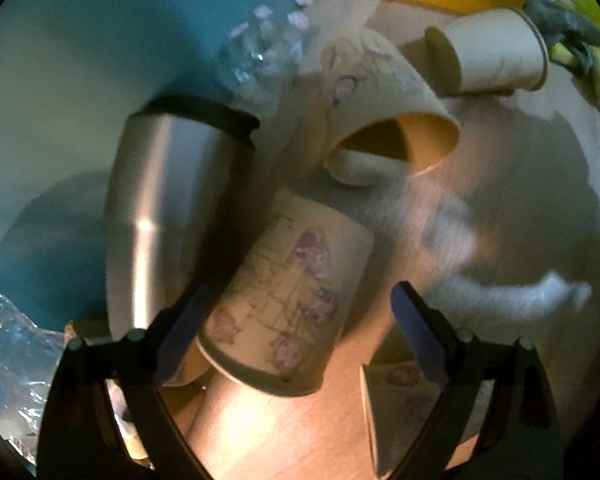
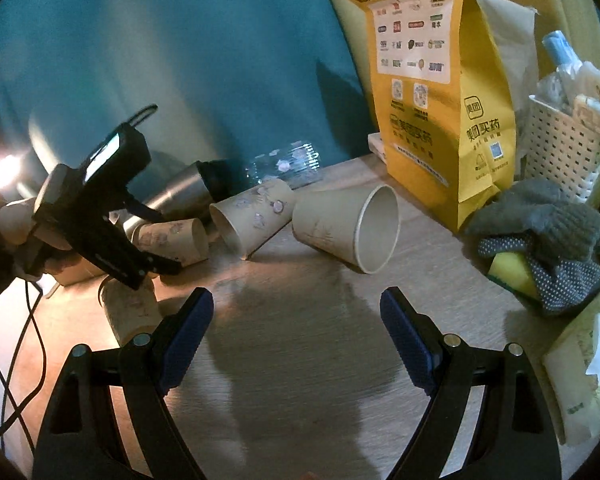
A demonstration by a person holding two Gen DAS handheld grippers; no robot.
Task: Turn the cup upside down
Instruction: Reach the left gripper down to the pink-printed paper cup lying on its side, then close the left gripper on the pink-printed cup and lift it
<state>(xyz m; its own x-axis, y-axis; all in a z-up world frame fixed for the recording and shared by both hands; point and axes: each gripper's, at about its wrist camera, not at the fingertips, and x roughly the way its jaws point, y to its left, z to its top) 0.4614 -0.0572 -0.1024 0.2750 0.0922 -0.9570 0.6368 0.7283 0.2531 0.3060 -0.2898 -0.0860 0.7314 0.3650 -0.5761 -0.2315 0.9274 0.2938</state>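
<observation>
Several paper cups lie tipped on the wooden desk (image 2: pixel 300 340); none yet stands mouth-down.

Left gripper (image 1: pixel 300 332): jaws spread wide, nothing held. A floral paper cup (image 1: pixel 288 300) lies on its side between the two blue pads, rim toward the camera, base pointing away. Whether the left pad touches its wall I cannot tell; the right pad is clearly apart. A steel tumbler (image 1: pixel 168 208) lies just beside this cup on the left. Two more paper cups lie farther out: a second floral one (image 1: pixel 384 112), mouth facing the camera, and a plain one (image 1: pixel 496 52) beyond it.

Right gripper (image 2: pixel 298 336): jaws released, empty, hovering over bare desk. The plain cup (image 2: pixel 348 228) lies well ahead of it on its side, mouth open to the right. A yellow paper bag (image 2: pixel 432 92) and grey gloves (image 2: pixel 556 236) sit behind and right.

Judgement: the step in hand looks like the left gripper's grasp on the near floral cup. Close across the mid-wall, not the rim, and gently, since thin paper will likely crush. Keep clear of the tumbler when rotating, then set the rim flat on the desk.
</observation>
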